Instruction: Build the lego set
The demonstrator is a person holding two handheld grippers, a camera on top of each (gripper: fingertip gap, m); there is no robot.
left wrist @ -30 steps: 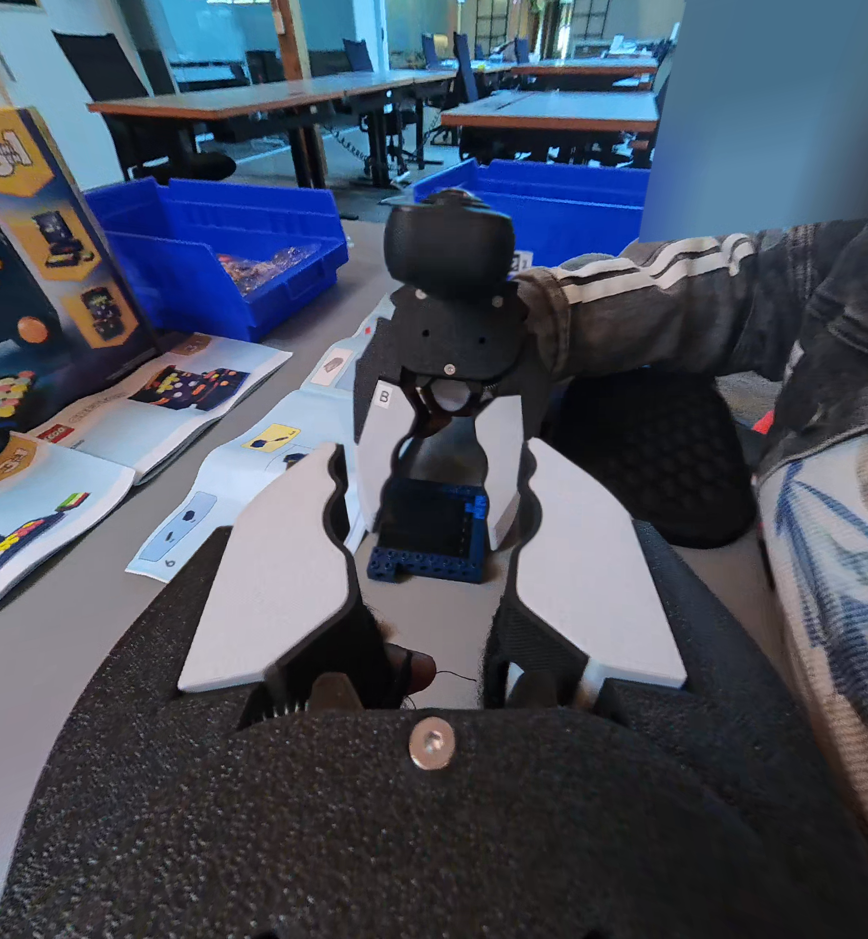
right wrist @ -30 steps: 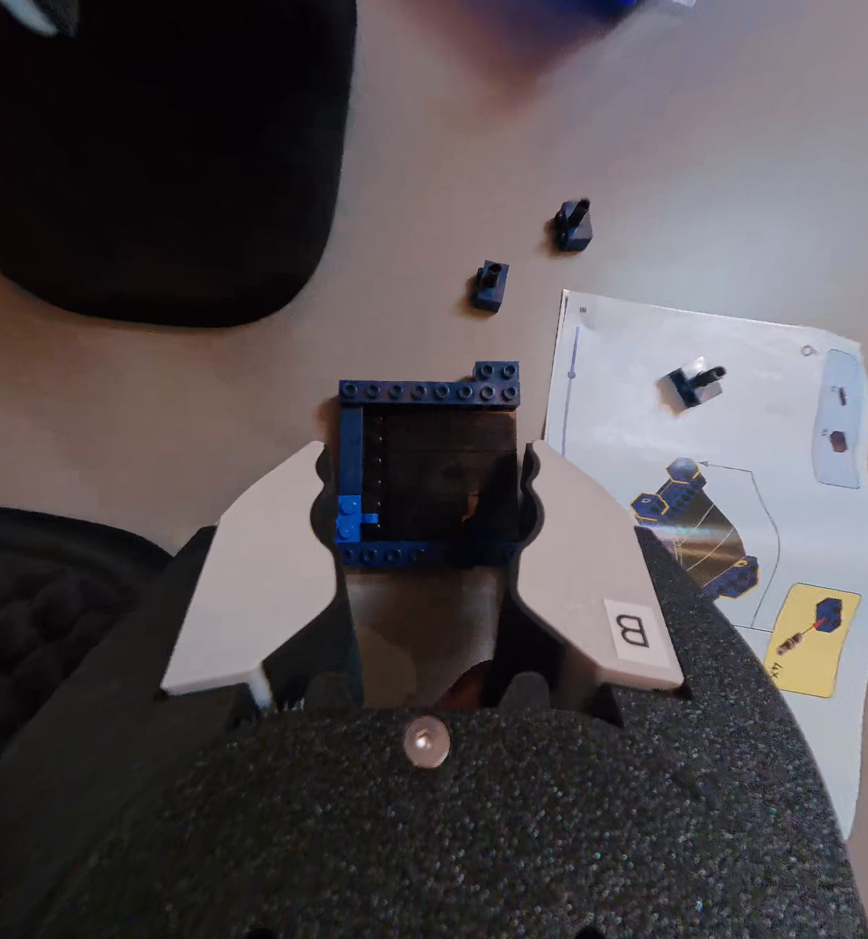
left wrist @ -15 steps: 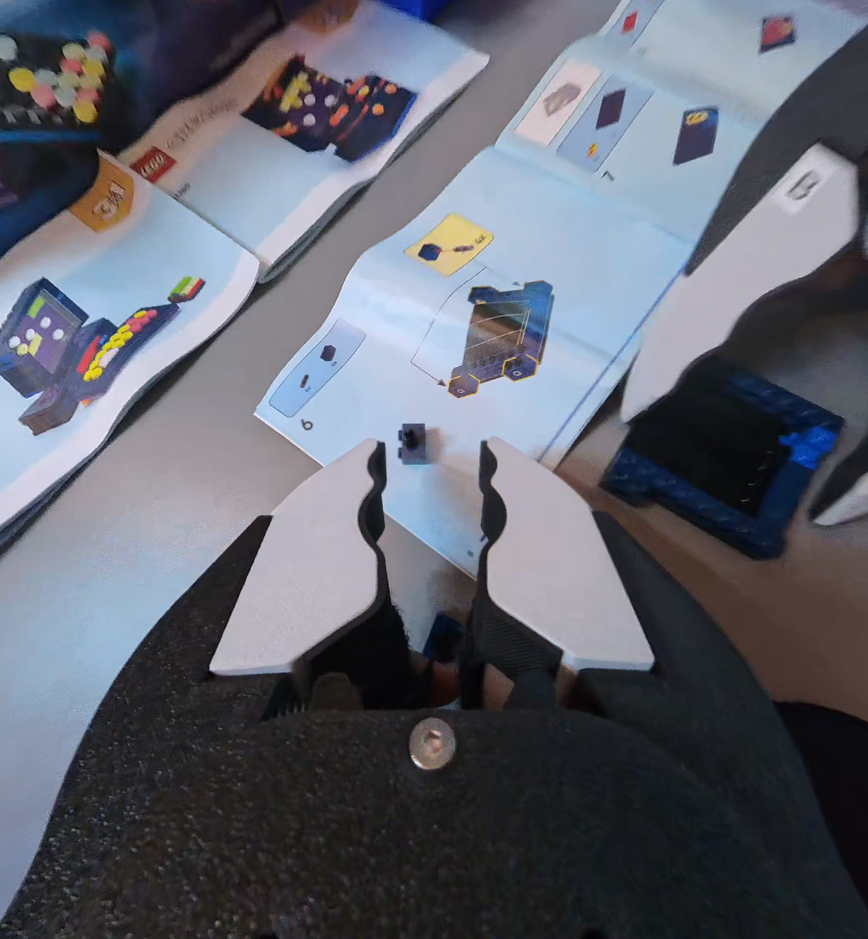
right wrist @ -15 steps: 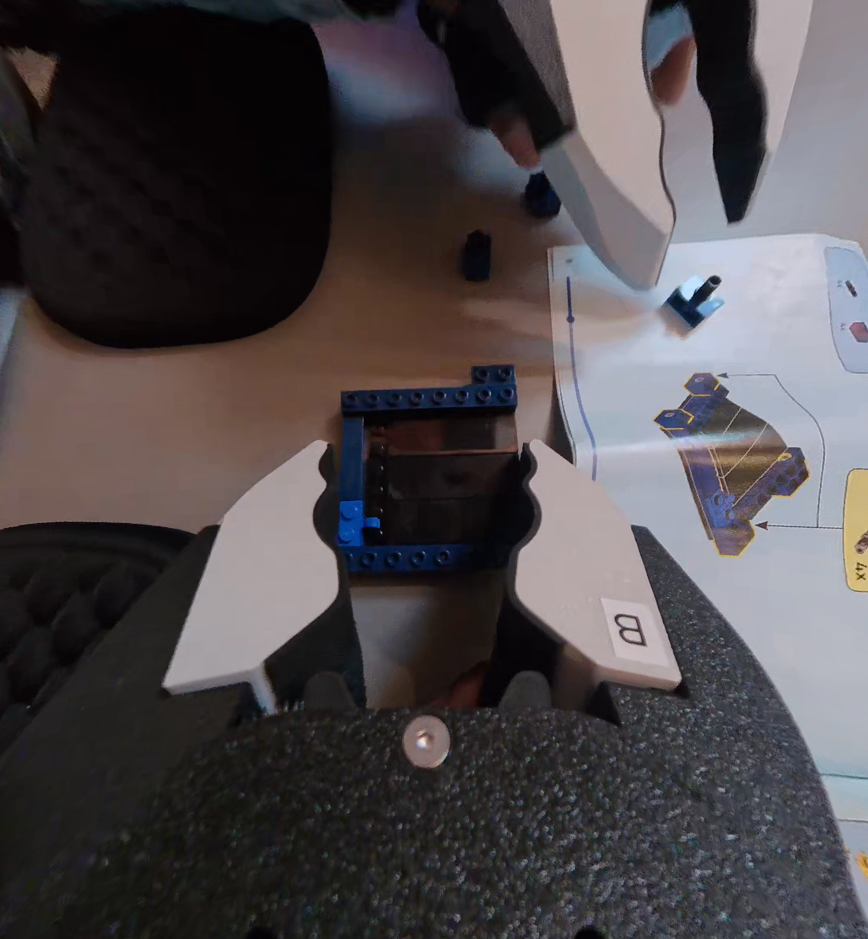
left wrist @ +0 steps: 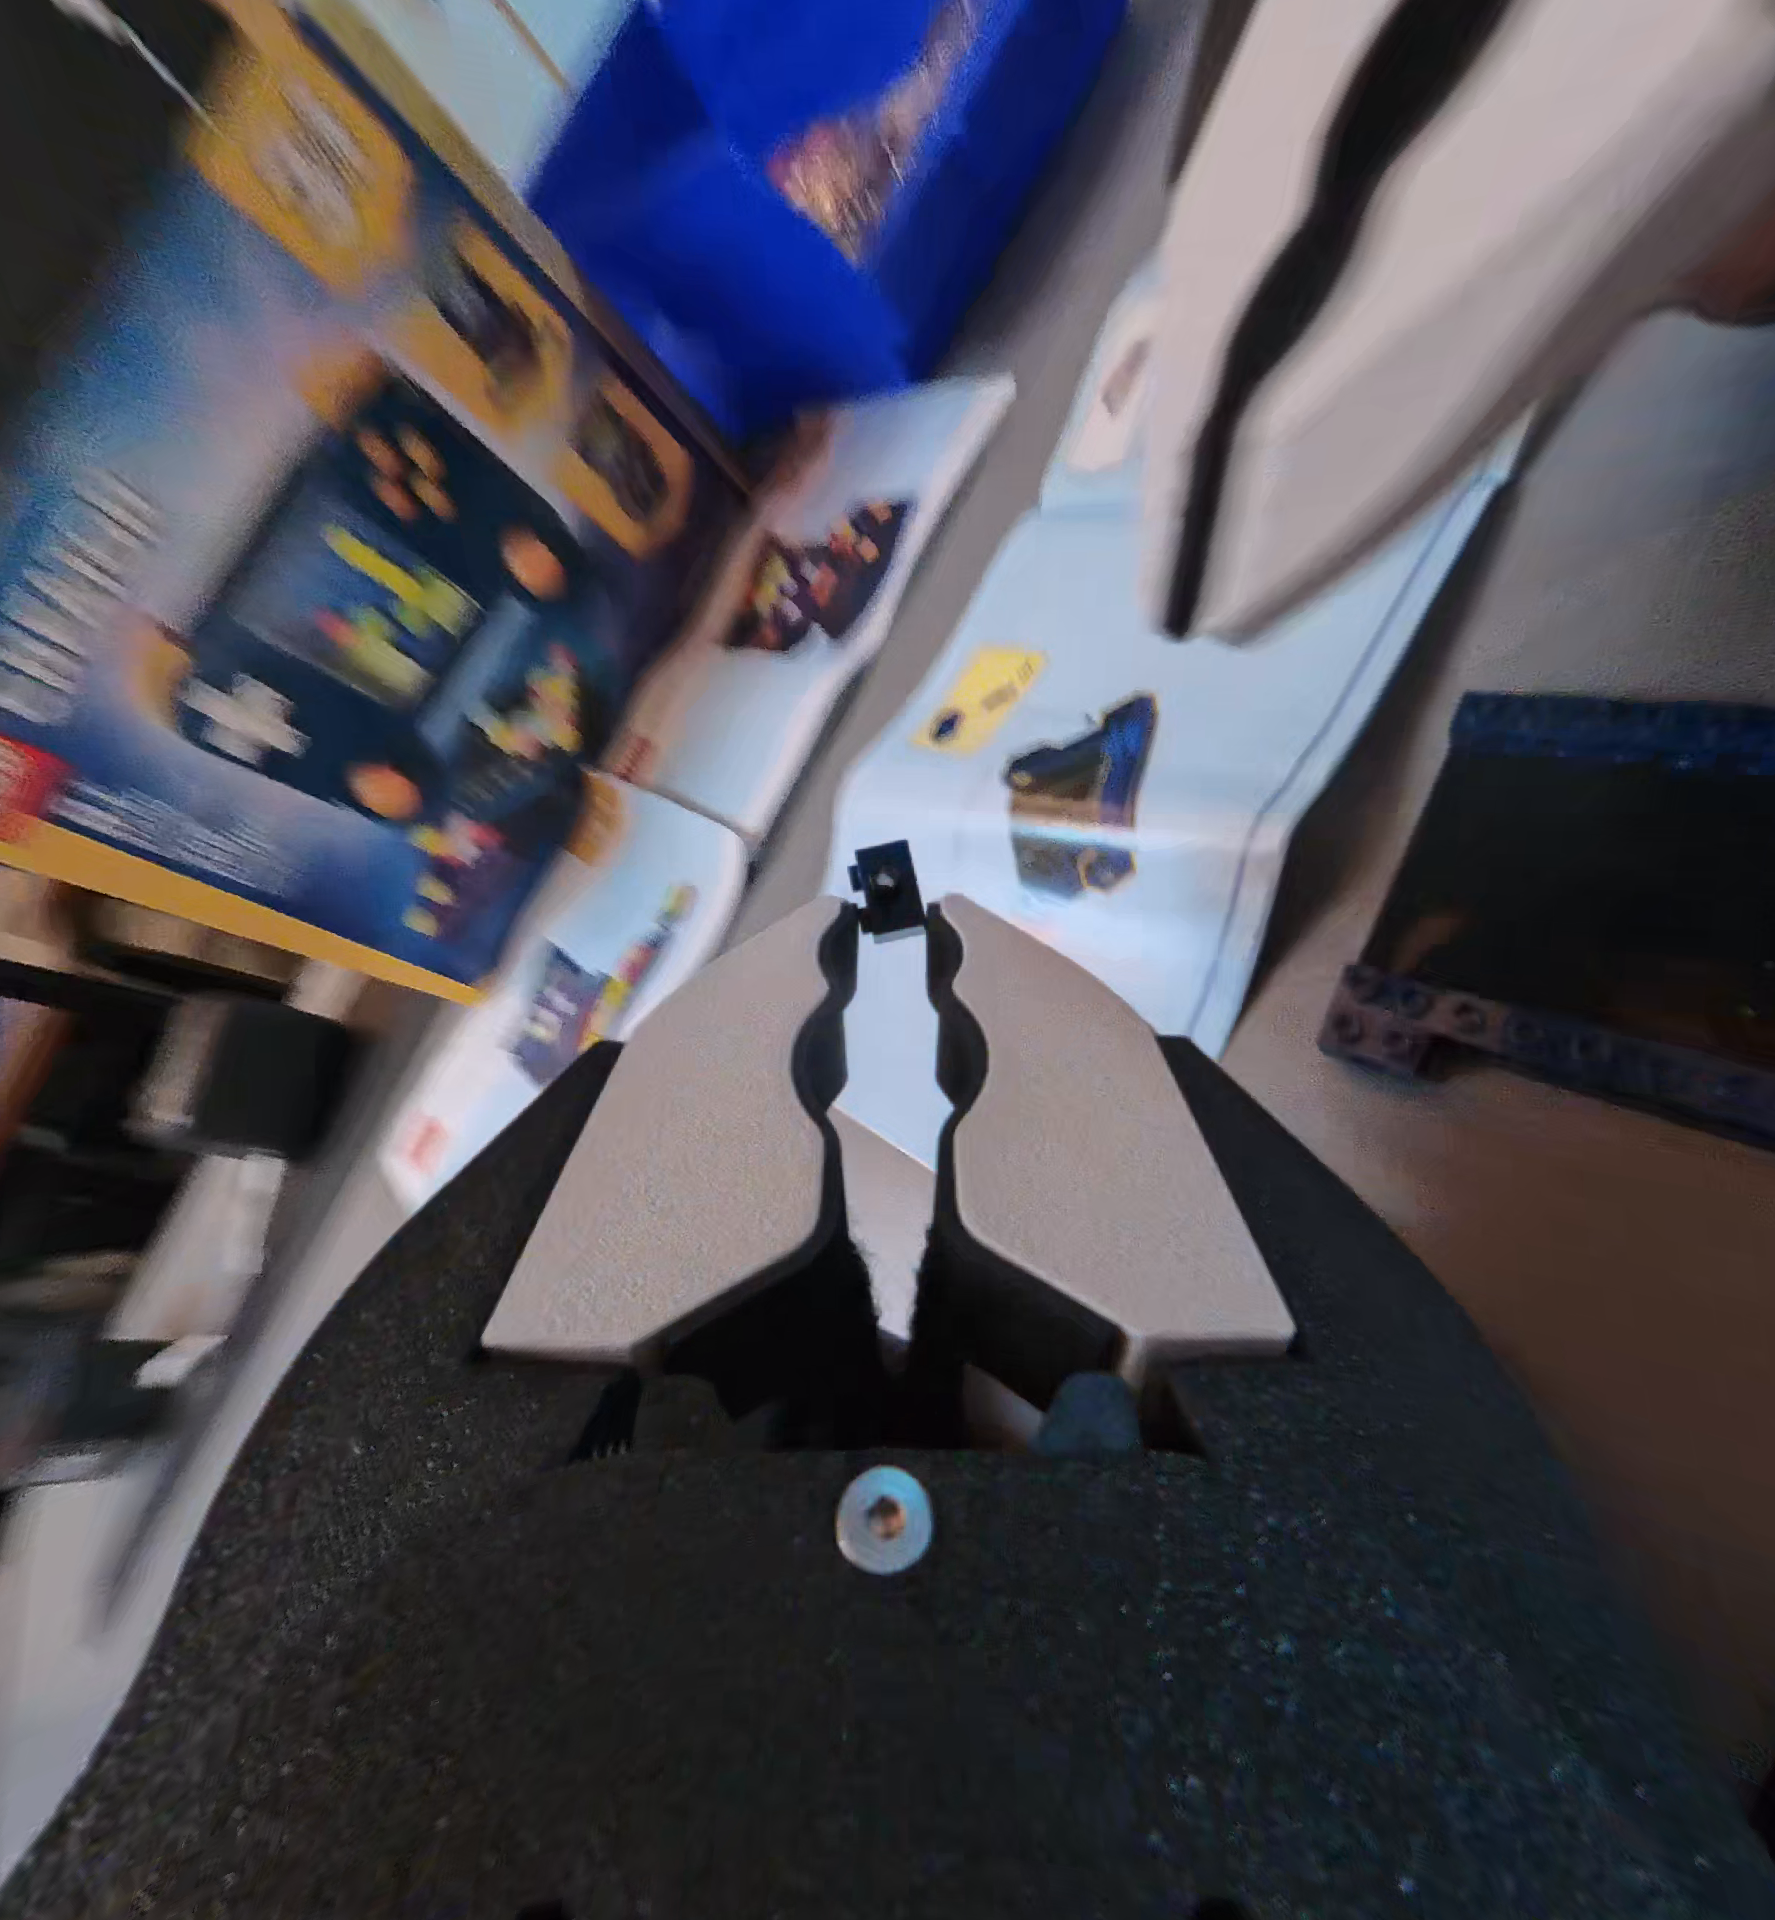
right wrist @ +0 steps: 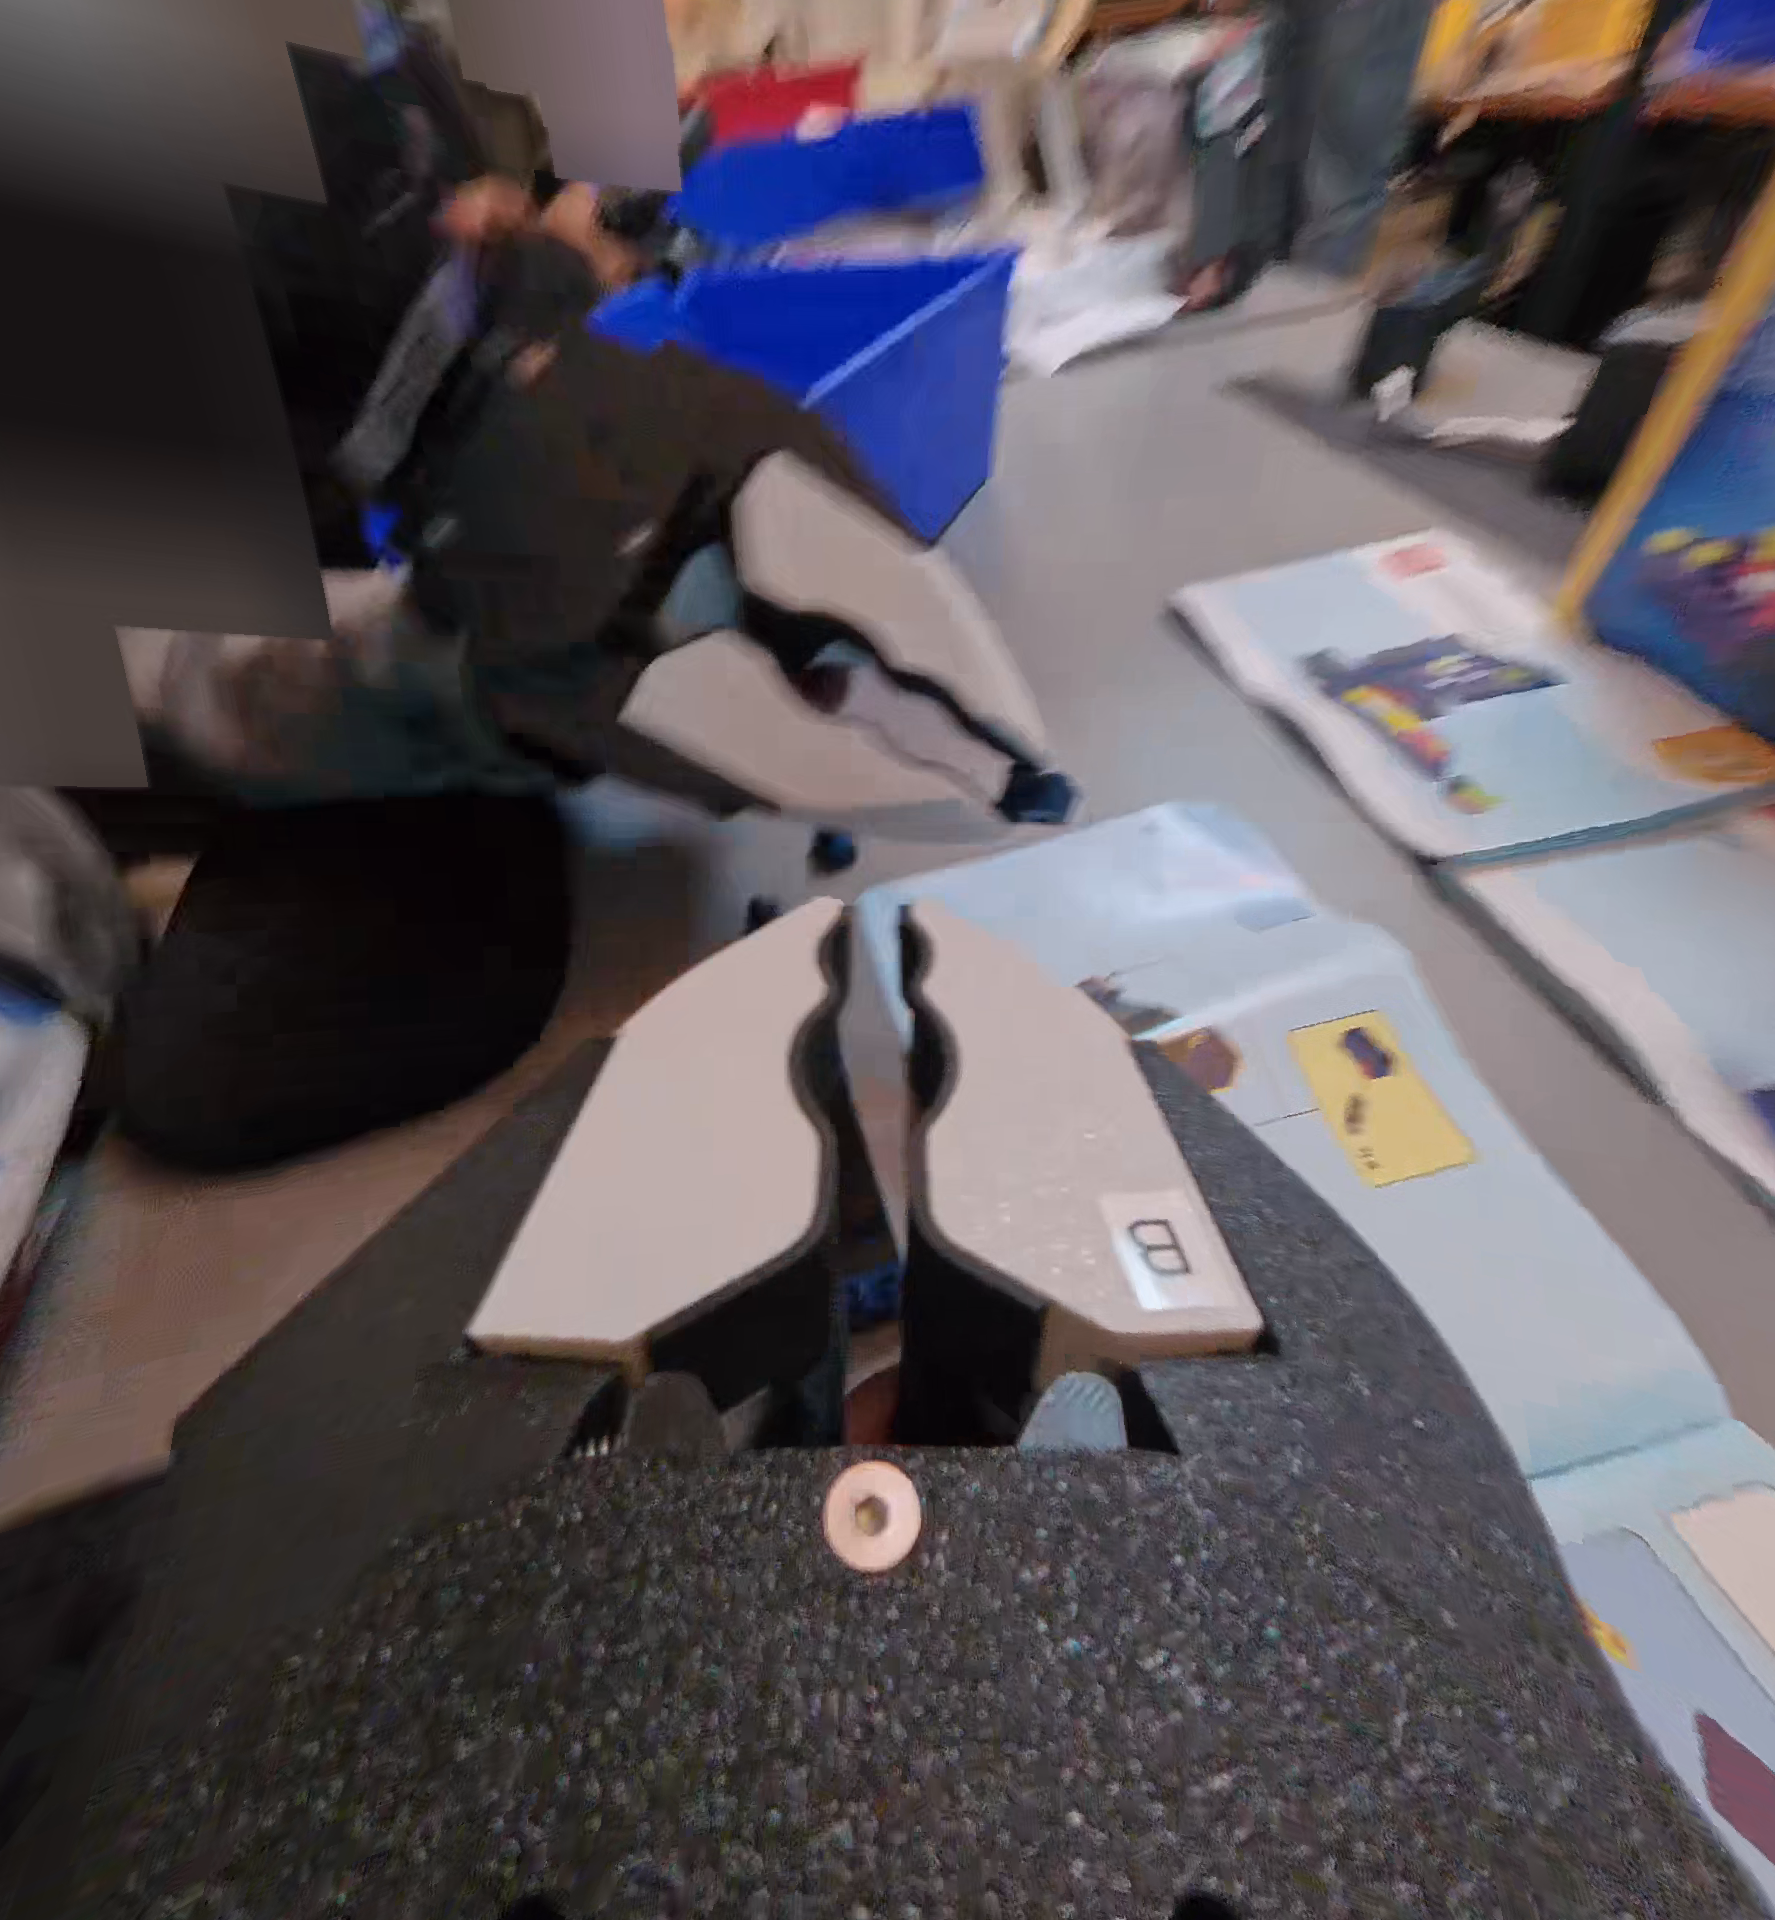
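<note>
where both stood wide a second ago, the left hand-held gripper now pinches a small black brick at its tips, mid-frame over the instruction sheet. blue frame sits on the table, right edge. right hand-held gripper has left the frame and narrowed to a slit, nothing seen between the tips.

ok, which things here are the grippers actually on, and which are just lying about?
At the grippers:
- left gripper, pinching a small dark brick
- right gripper, nearly closed, nothing visible at its tips

Lying about:
- dark blue build
- open booklet
- toy box
- blue bin
</note>
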